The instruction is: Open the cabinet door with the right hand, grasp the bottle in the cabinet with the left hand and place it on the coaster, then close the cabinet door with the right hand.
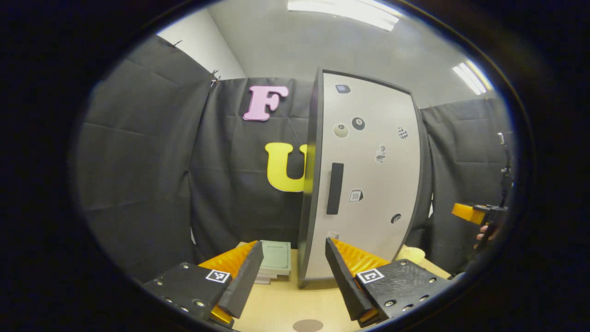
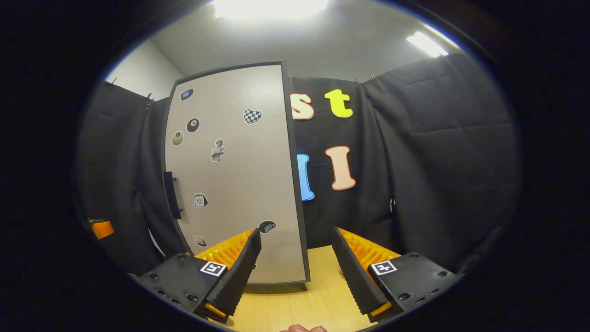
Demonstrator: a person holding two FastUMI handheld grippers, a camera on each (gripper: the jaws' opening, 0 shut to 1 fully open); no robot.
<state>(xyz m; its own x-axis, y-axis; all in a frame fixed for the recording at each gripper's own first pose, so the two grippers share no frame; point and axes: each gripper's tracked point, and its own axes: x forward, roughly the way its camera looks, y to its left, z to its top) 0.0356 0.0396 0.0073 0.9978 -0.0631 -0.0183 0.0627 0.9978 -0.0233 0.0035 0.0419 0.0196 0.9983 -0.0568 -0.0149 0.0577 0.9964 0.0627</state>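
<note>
Two grippers are standing open and empty in front of a closed cabinet, so the opening step is judged to be still ahead. The left gripper [image 1: 290, 281] is holding its fingers well apart above the table [image 1: 281, 306], facing the cabinet door [image 1: 368, 175] and its dark vertical handle [image 1: 335, 188]. The right gripper [image 2: 297, 272] is likewise spread wide and gripping nothing, pointing at the door's far edge rather than at the handle, which sits off to the left in its view.

The next move is calling for the right gripper to shift across to the handle, close on it and swing the door outward. The bottle is presumably behind the door; it cannot be confirmed.

The left gripper view is showing a stack of books [image 1: 275, 260] beside the cabinet and a round coaster [image 1: 308, 325] on the table near the fingers. The right gripper view is showing the door's hinge-side edge and bare table beyond it.
</note>
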